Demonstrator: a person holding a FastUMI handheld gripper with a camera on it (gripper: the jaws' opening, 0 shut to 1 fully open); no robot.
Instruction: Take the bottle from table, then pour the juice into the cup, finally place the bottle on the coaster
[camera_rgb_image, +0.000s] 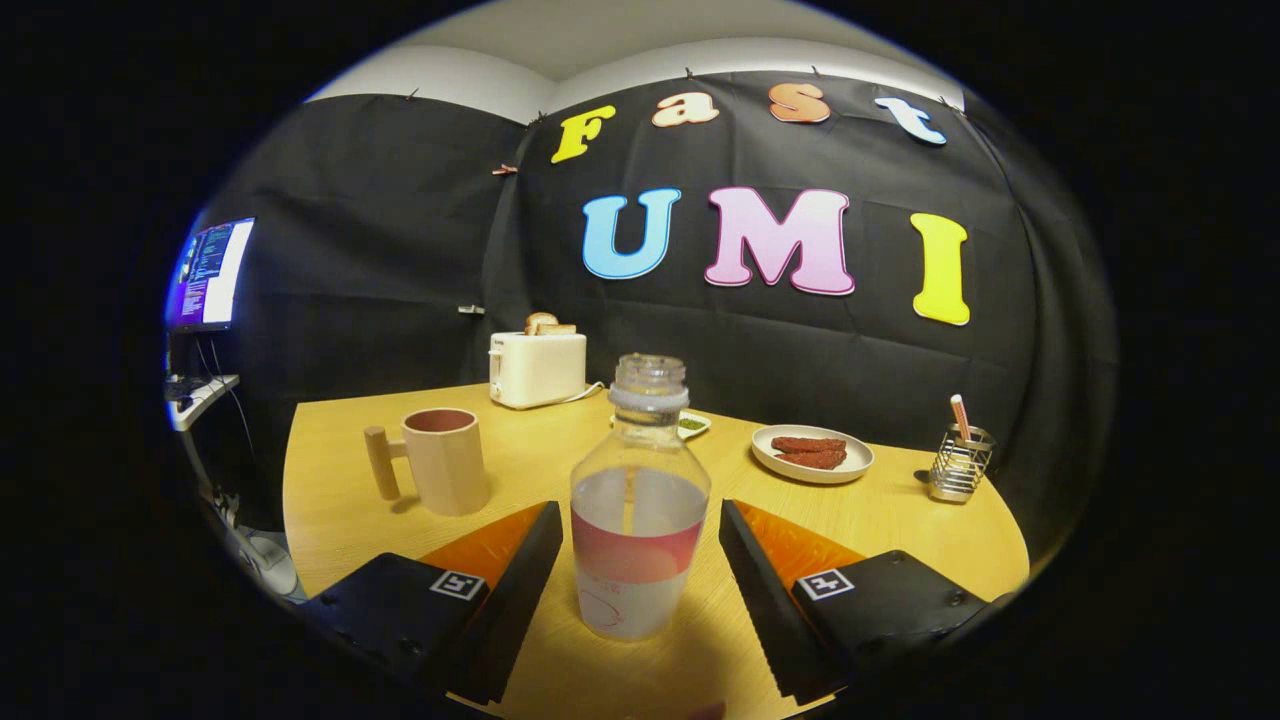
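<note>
A clear bottle (638, 500) with a red and white label and no cap stands upright on the wooden table (330, 500), between my two fingers. My gripper (640, 585) is open: a narrow gap shows on each side of the bottle, and neither finger presses on it. A beige cup (440, 460) with a wooden handle stands beyond the left finger, its handle pointing left. I cannot make out a coaster for certain.
A white toaster (537, 367) with bread in it sits at the back of the table. Behind the bottle lies a small dish (693, 425). A plate with red sausages (812, 453) and a metal holder (960, 465) stand to the right. A monitor (208, 272) glows far left.
</note>
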